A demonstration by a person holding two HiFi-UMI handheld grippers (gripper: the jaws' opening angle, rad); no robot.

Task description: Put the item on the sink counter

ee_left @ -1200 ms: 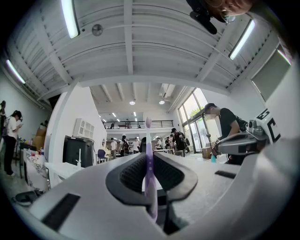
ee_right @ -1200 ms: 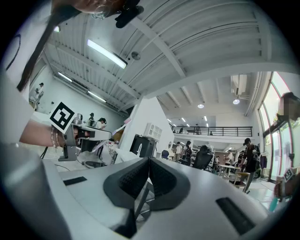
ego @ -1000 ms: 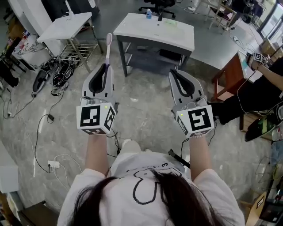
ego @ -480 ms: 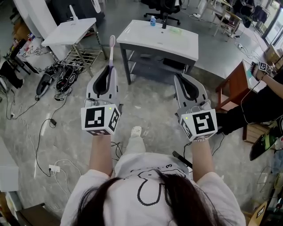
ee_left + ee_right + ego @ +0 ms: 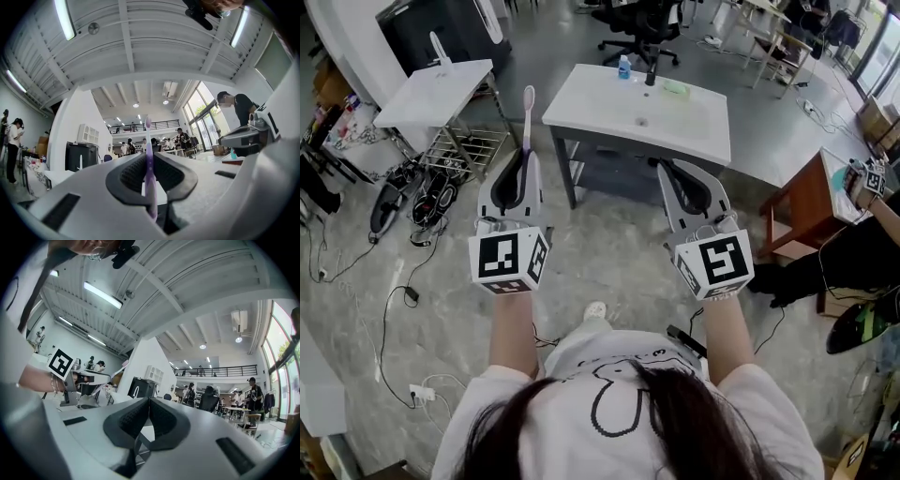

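A pale purple toothbrush (image 5: 528, 112) stands upright, its head pointing away from me, with my left gripper (image 5: 526, 153) shut on the lower handle. In the left gripper view the toothbrush (image 5: 149, 154) runs up between the two dark pads. My right gripper (image 5: 665, 165) is level with the left one, jaws together and holding nothing; its pads (image 5: 136, 420) meet in the right gripper view. The white sink counter (image 5: 591, 101) on its dark frame stands on the floor just beyond both grippers.
On the counter's far edge stand a blue bottle (image 5: 623, 67), a black faucet (image 5: 651, 75) and a green item (image 5: 677, 88). A second white sink top (image 5: 431, 92) and a wire rack (image 5: 464, 142) stand left, shoes (image 5: 403, 183) below. A wooden table (image 5: 802, 178) is at right.
The sink counter has drawn closer and sits more squarely ahead as the person walks toward it. Both grippers keep their pose, and the toothbrush stays in the left one.
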